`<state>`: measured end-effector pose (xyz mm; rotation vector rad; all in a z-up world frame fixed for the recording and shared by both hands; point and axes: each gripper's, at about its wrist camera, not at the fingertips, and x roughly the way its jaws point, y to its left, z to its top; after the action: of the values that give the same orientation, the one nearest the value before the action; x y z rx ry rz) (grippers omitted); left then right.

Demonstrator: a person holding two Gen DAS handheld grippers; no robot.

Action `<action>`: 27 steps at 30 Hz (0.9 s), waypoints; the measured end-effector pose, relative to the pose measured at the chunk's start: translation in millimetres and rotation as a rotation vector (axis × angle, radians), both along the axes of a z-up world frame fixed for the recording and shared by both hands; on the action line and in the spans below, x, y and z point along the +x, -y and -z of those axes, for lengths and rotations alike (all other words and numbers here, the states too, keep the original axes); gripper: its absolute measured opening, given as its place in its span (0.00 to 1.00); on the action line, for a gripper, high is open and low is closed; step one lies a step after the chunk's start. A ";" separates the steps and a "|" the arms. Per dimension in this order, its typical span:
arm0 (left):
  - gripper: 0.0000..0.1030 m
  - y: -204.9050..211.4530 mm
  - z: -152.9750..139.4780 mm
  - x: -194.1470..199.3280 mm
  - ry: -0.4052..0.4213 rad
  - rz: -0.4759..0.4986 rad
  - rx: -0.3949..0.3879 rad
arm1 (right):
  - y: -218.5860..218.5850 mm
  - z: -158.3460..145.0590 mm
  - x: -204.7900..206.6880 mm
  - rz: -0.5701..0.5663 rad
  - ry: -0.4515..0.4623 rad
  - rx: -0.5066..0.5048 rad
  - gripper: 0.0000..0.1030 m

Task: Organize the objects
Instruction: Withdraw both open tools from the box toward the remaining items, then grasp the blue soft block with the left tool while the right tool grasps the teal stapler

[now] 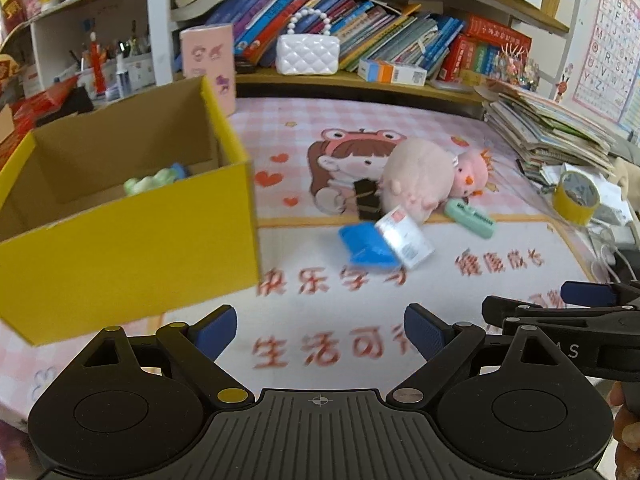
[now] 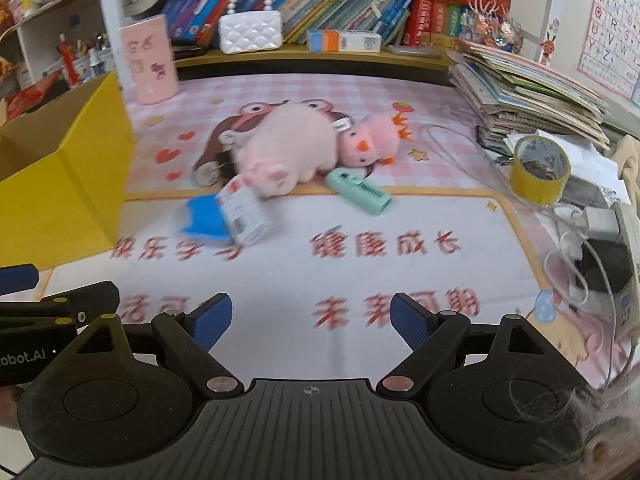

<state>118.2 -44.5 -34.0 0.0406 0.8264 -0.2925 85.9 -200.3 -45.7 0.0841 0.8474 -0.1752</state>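
Note:
A yellow cardboard box (image 1: 132,240) stands open at the left, also in the right wrist view (image 2: 68,176), with a pale green toy (image 1: 154,180) inside. On the mat lie a pink plush pig (image 1: 418,176) (image 2: 288,148), a smaller pink plush (image 1: 472,172) (image 2: 372,140), a blue object (image 1: 368,248) (image 2: 206,222) under a white carton (image 1: 406,240) (image 2: 244,210), a mint green device (image 1: 472,218) (image 2: 360,192) and a black item (image 1: 366,198). My left gripper (image 1: 320,330) is open and empty near the mat's front. My right gripper (image 2: 310,320) is open and empty beside it.
A shelf of books (image 1: 340,20) with a white quilted purse (image 1: 308,54) runs along the back. A pink canister (image 1: 208,64) stands behind the box. A book stack (image 1: 552,128), yellow tape roll (image 1: 576,196) and cables (image 2: 588,248) crowd the right side.

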 end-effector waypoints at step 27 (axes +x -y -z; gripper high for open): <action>0.59 76.2 16.9 58.0 -0.035 -0.096 0.050 | 87.8 8.4 64.4 -0.064 0.038 0.042 0.83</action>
<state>176.2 -120.7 -51.0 0.0420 0.8676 -0.1826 150.3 -288.2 -54.2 0.0995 0.8147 -0.0950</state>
